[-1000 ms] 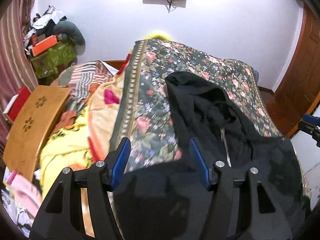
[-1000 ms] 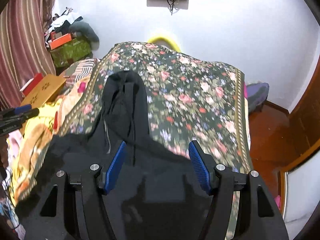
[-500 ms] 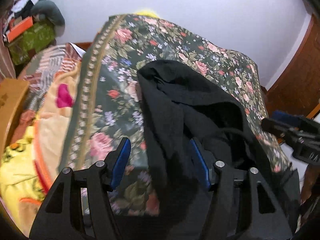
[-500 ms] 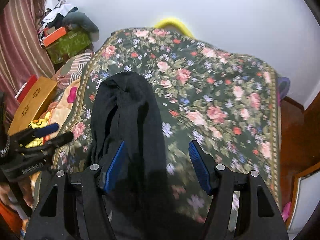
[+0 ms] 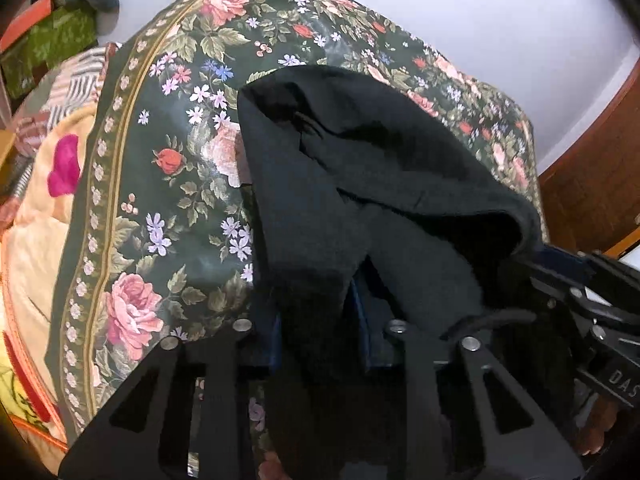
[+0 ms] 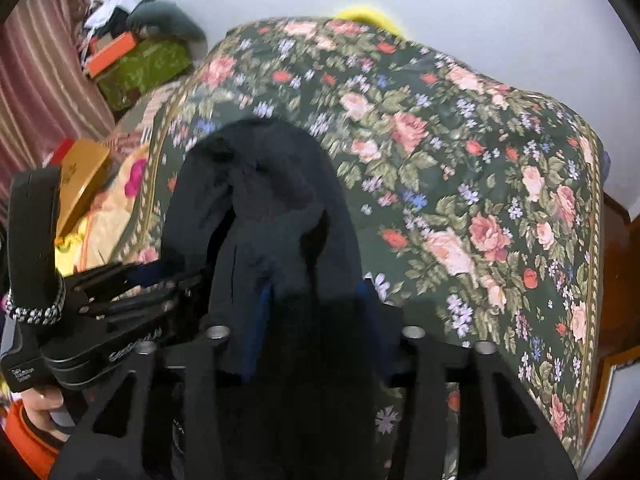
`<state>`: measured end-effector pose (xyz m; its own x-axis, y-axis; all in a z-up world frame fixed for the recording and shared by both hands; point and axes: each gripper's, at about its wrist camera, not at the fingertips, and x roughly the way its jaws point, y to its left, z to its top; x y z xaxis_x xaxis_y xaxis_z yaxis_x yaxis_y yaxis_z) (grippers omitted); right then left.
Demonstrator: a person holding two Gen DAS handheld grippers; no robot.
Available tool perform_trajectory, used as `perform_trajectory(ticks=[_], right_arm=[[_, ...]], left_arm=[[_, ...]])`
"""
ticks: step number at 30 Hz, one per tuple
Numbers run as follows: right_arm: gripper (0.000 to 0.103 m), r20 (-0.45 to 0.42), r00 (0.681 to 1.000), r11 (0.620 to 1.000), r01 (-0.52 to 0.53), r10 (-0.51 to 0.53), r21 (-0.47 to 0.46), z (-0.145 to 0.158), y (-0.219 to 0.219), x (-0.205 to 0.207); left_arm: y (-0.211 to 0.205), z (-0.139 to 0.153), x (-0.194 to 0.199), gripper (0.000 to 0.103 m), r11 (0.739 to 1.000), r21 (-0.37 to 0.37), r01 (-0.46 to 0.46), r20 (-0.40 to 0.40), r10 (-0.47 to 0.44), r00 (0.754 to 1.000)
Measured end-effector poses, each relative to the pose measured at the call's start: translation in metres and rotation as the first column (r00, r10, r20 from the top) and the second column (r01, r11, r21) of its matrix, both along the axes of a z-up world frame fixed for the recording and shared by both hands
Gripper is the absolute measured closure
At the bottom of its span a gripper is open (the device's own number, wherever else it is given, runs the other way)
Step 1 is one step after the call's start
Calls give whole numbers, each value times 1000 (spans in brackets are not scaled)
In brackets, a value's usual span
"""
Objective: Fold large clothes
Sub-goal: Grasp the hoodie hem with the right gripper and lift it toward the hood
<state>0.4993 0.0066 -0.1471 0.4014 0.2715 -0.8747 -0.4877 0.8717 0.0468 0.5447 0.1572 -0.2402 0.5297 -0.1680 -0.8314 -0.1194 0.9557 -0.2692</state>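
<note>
A black garment (image 5: 360,168) is seen lying on a bed covered by a dark green flowered bedspread (image 5: 172,184). In the left wrist view the garment fills the middle and right of the frame, with its rounded far end near the centre top and its near part running down between the fingers of the left gripper (image 5: 318,328) at the bottom centre. The blue pads are partly hidden by the cloth; the fingers are closing with a bunch of black fabric between them, and the fabric appears to be pinched. The right gripper (image 5: 580,280) is seen at the right edge of this view, just beside the garment's edge.

In the right wrist view the garment (image 6: 272,208) is placed left of centre, rising from the bottom of the frame toward the middle. A fold of it is gathered between the fingers of the right gripper (image 6: 316,320), which are closing on it. The left gripper (image 6: 132,280) is seen at the lower left, touching the garment's side, with part of a hand (image 6: 44,404) below it.

A yellow and pink blanket (image 5: 36,216) is seen along the left edge of the bed. A green box (image 6: 140,68) and a striped curtain (image 6: 36,80) are shown in the upper left, and a white wall (image 6: 440,4) across the top.
</note>
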Motion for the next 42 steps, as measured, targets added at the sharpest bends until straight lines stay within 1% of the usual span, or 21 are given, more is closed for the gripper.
perform_trajectory(ticks=[1,3,4,8,12,14,17,18,21,23,25,31,34,39,42], right_arm=[[80,11,1000,1000,-2,3,-9,-1,0,0],[89,26,1000,1000,2,-2,0,3,-3,-5],[91,28,1000,1000,8,-8,9,6,-5,-7],[93,45,999,999,13,-15,45,25,-17,-18],[94,71,997,993,5,-13,117,62,-35,-47],[95,86,996,990,-5,-8,144,80,-45,-65],[95,114,993,986,-33,14,163,102,-59,-101],[95,121,992,986,-42,22,163,106,-62,-111],[95,140,989,985,-60,38,159,113,-72,-143],[95,141,989,986,-66,44,156,113,-79,-164],[95,137,989,986,-71,50,153,109,-84,-178],[95,85,996,983,-50,35,175,90,-100,-219],[95,63,998,985,-38,28,169,77,-109,-238],[95,19,1000,992,-25,22,120,52,-118,-263],[95,-6,999,997,-36,36,69,39,-122,-280]], left_arm=[[-3,2,-3,85,1000,30,3,9,-4,1000],[-6,9,-10,91,997,71,11,27,-13,1000],[-6,14,-15,92,997,79,14,35,-17,999],[-7,46,-37,93,996,87,34,81,-41,996],[-12,90,-73,94,993,96,71,153,-85,985],[-18,111,-94,95,990,102,93,186,-111,976],[-26,134,-126,95,987,106,123,215,-144,966],[-30,142,-137,95,984,113,137,224,-160,961],[-43,153,-172,96,974,151,166,237,-199,951],[-50,154,-194,95,970,166,179,233,-215,948],[-53,151,-213,95,968,164,189,220,-223,950],[-54,131,-263,95,967,132,217,156,-236,959],[-51,117,-292,94,965,118,236,115,-250,962],[-43,96,-335,89,962,116,246,48,-252,966],[-38,82,-351,89,959,163,232,1,-235,972]])
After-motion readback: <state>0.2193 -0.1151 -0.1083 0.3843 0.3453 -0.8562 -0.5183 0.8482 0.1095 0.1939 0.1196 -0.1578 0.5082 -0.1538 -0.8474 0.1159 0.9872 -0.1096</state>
